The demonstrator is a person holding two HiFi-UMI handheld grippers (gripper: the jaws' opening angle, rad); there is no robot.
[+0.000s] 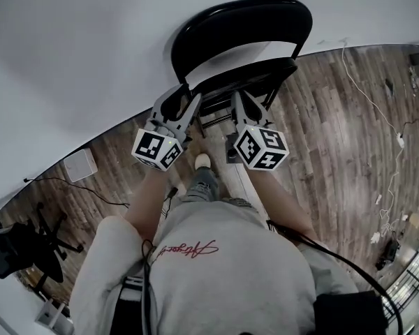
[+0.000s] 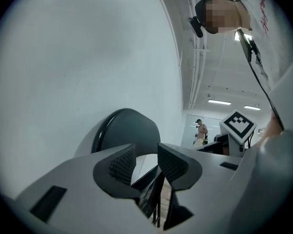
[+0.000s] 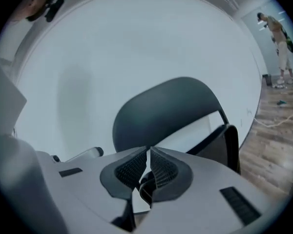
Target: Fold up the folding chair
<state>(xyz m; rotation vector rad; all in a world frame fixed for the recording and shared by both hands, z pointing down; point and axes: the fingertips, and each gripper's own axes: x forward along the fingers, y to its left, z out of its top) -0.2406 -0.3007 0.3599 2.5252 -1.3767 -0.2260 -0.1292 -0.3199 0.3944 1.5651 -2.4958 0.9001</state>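
The black folding chair (image 1: pixel 237 19) stands against the white wall, its seat (image 1: pixel 246 74) tipped up close to the backrest. My left gripper (image 1: pixel 184 98) reaches toward the seat's left side. In the left gripper view its jaws (image 2: pixel 146 162) stand apart with nothing between the pads; the chair's backrest (image 2: pixel 127 128) and the seat's edge lie beyond them. My right gripper (image 1: pixel 239 100) hovers at the seat's front. In the right gripper view its jaws (image 3: pixel 149 167) are all but touching and hold nothing, with the chair (image 3: pixel 171 106) behind them.
A white wall (image 1: pixel 70 47) is right behind the chair. On the wood floor lie a small white box (image 1: pixel 79 165), a black office chair (image 1: pixel 21 250) at the lower left and loose cables (image 1: pixel 377 110) to the right. A person (image 3: pixel 283 43) stands far off.
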